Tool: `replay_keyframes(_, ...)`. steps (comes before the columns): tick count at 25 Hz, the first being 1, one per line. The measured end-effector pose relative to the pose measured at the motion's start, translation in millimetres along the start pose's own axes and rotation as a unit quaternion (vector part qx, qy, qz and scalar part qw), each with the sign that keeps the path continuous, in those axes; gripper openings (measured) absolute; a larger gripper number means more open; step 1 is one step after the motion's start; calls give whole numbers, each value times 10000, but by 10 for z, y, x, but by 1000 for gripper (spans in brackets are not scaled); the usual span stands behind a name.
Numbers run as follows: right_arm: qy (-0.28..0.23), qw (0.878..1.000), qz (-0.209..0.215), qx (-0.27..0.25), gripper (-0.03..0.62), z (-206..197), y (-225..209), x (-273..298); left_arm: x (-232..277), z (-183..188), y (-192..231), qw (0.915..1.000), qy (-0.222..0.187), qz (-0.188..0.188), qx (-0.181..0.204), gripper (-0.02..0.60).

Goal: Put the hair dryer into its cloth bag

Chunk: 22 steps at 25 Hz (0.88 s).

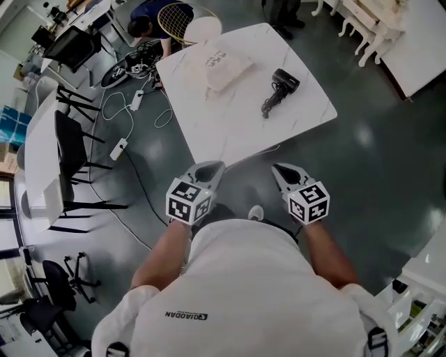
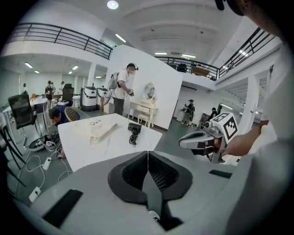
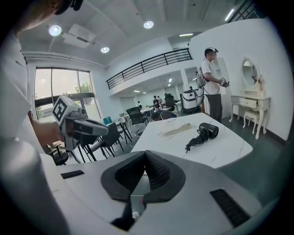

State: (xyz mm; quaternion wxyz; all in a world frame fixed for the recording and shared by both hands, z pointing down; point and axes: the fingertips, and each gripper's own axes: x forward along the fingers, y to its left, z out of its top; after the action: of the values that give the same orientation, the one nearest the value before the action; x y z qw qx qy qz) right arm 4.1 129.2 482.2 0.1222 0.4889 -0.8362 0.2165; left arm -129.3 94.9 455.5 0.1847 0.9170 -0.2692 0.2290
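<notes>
A black hair dryer (image 1: 280, 89) lies on the white table (image 1: 237, 125) with its cord bundled beside it. Left of it lies the cream cloth bag (image 1: 224, 66), flat. Both grippers hang in front of the person's body, short of the table's near edge: the left gripper (image 1: 209, 169) and the right gripper (image 1: 282, 171), both shut with nothing between their jaws. In the left gripper view the shut left gripper (image 2: 148, 153) points toward the bag (image 2: 101, 129) and dryer (image 2: 133, 132). From the right gripper (image 3: 144, 153), the dryer (image 3: 204, 134) and bag (image 3: 175, 129) show far ahead.
Black chairs (image 1: 70, 150) and floor cables with power strips (image 1: 120, 148) lie left of the table. A person (image 1: 150, 17) crouches by a wicker chair (image 1: 174, 17) at the far corner. White furniture (image 1: 373, 24) stands at the back right; another person (image 3: 212, 80) stands beyond.
</notes>
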Motion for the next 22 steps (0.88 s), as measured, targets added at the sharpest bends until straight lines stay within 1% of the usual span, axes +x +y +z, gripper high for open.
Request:
replay_keyframes(3,21,10000,77,53,21,28,-45,134,24,-34,111,9999,108,78,-68,29)
replay_keyframes(6,73,9999,100,100,21,48,-97,340,105,25,311,9998,96,103,-123,29)
replay_keyframes(9,112,9999,79,98,21,109,-126,549,214,121,541,9999,49,39,-135,29)
replay_keyframes(12,187,9998,-40,81,21,207,-189,735,333,249,771,9999,17,-79,-147,29)
replay_keyframes(15,257,9993,-264,72,21,345,-309,959,426,414,1033,9997,-40,-232,-114,29)
replay_keyframes(17,297,9983,-484,112,21,421,-418,1132,468,477,1239,9995,-37,-306,-93,29)
replay_keyframes(22,398,9920,-1136,368,21,520,-699,1461,546,491,1722,9989,90,-459,-54,29)
